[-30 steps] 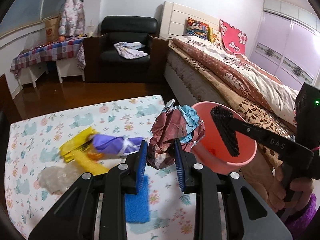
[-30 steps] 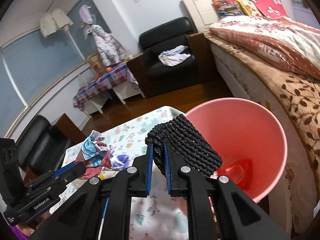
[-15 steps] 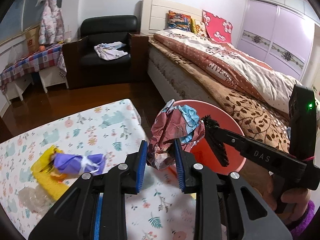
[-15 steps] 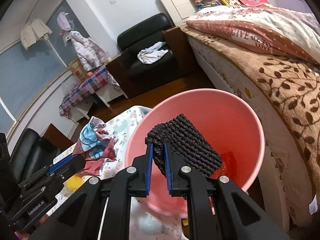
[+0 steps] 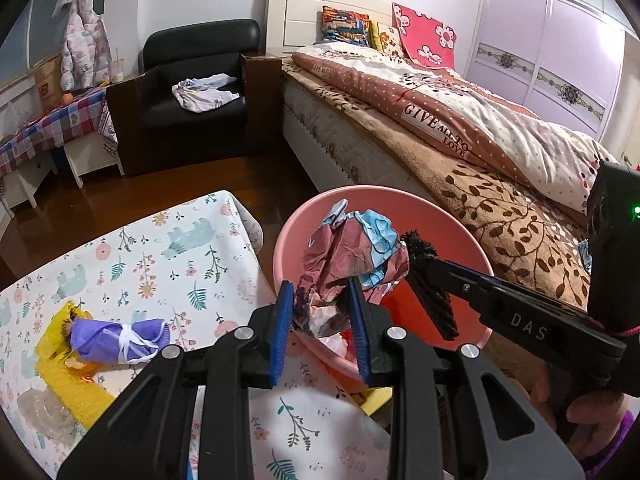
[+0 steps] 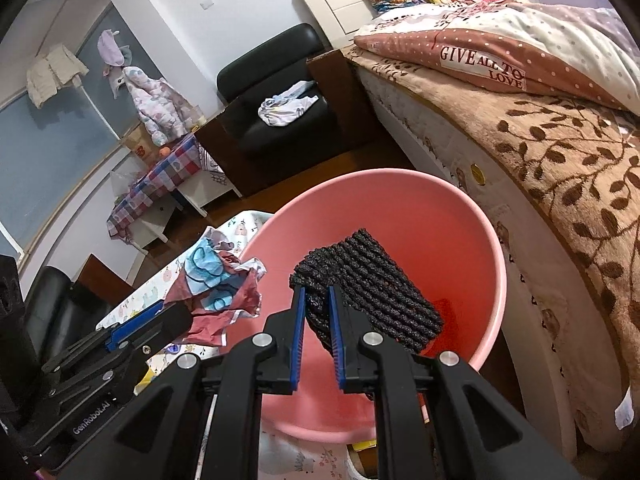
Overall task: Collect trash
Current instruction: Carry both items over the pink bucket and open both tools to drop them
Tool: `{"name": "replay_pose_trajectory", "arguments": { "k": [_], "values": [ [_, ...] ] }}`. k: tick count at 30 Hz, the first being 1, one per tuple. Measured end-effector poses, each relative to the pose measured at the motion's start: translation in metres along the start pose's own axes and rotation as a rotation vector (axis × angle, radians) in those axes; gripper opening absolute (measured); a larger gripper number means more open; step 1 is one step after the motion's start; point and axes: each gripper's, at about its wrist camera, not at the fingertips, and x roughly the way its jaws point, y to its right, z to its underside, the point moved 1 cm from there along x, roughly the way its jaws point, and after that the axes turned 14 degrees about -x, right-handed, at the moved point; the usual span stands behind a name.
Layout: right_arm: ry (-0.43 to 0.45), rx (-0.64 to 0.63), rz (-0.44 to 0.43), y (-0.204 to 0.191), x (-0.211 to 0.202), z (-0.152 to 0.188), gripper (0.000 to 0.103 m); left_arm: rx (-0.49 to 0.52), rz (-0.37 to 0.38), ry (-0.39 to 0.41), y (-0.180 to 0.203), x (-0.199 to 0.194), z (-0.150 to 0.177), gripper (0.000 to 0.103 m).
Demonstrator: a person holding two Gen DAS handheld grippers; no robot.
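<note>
A pink bin (image 5: 476, 256) (image 6: 486, 248) stands on the floor between the table and the bed. My left gripper (image 5: 322, 300) is shut on a crumpled maroon and blue wrapper (image 5: 352, 252), held over the bin's near rim. The wrapper (image 6: 218, 284) also shows at the left of the right wrist view. My right gripper (image 6: 317, 312) is shut on a black knitted mesh pad (image 6: 376, 292), which hangs over the bin's mouth. In the left wrist view that black pad (image 5: 430, 288) sits to the right of the wrapper. A red scrap lies at the bin's bottom.
On the table's floral cloth (image 5: 160, 256) lie a purple tied bundle (image 5: 120, 338), a yellow wrapper (image 5: 66, 372) and clear plastic (image 5: 44, 414). A bed (image 5: 460, 128) runs along the right, close behind the bin. A black armchair (image 5: 196, 92) stands further back.
Both grippers have carried their loads rightwards off the table and over the bin. The wrapper and the black pad now hang lower above its mouth.
</note>
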Motion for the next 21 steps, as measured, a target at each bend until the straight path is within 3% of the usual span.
{"name": "replay_pose_trajectory", "arguments": {
  "k": [5, 9, 14, 21],
  "values": [
    [0.003, 0.009, 0.009, 0.003, 0.0, 0.0, 0.015, 0.004, 0.004, -0.011, 0.002, 0.005, -0.001, 0.031],
    [0.004, 0.009, 0.015, 0.004, 0.0, 0.0, 0.022, -0.001, 0.015, -0.018, 0.002, 0.005, -0.001, 0.043],
    [0.015, 0.008, 0.017, 0.002, -0.004, 0.0, 0.039, -0.011, 0.021, -0.011, 0.001, -0.001, -0.001, 0.043],
    [0.04, -0.011, 0.002, -0.007, -0.012, -0.002, 0.043, -0.034, 0.018, 0.006, -0.007, -0.015, -0.002, 0.043]
  ]
}}
